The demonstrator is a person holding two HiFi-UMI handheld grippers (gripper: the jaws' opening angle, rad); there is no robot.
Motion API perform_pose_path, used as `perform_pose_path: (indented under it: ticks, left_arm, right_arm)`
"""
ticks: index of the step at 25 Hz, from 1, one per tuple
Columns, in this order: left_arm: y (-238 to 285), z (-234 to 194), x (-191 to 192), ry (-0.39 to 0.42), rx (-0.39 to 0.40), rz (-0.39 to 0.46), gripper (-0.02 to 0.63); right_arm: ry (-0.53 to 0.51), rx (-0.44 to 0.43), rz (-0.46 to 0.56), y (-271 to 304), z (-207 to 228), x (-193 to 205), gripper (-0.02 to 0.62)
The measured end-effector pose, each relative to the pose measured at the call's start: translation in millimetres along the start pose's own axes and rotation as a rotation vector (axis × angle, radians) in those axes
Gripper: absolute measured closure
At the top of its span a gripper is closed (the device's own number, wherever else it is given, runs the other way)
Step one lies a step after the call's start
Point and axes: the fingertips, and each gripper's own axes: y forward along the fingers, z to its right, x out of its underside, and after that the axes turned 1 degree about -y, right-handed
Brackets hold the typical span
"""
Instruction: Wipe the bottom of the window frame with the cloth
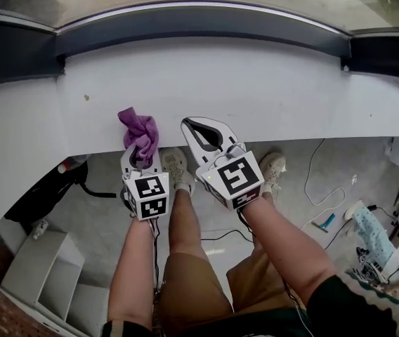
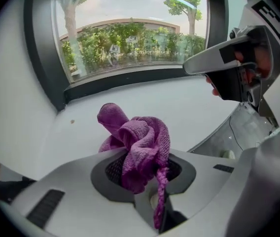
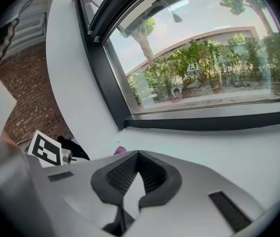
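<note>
A crumpled purple cloth (image 1: 139, 133) (image 2: 137, 142) is pinched in my left gripper (image 1: 141, 154) (image 2: 141, 157), which is shut on it at the near edge of the white sill (image 1: 256, 90). The cloth's loose end bunches up above the jaws. My right gripper (image 1: 190, 123) (image 3: 137, 154) hovers just to the right over the sill's edge, shut with nothing between its jaws; it also shows in the left gripper view (image 2: 228, 63). The dark bottom rail of the window frame (image 1: 199, 25) (image 2: 130, 80) (image 3: 204, 122) runs along the far side of the sill, below the glass.
A small brown speck (image 1: 86, 97) lies on the sill to the left. Below the sill are the person's legs and shoes (image 1: 175, 167), cables (image 1: 312, 188), white steps (image 1: 45, 272) at the lower left and clutter (image 1: 378, 241) at the right.
</note>
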Motion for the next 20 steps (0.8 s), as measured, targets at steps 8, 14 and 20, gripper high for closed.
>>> perform_pose_path:
  ticks: [8, 14, 20]
  left_arm:
    - [11.9, 100.9, -30.9, 0.094, 0.105, 0.01, 0.499]
    - [19.7, 156.2, -49.0, 0.165, 0.141, 0.013, 0.499]
    - [25.8, 208.9, -65.2, 0.169, 0.179, 0.004, 0.499]
  right_arm:
    - [0.041, 0.08, 0.017, -66.6, 59.9, 13.8, 0.581]
    - [0.081, 0.148, 0.041, -111.0, 108.1, 24.6, 0.581]
    - [0.121, 0.212, 0.054, -156.2, 151.5, 42.7, 0.581]
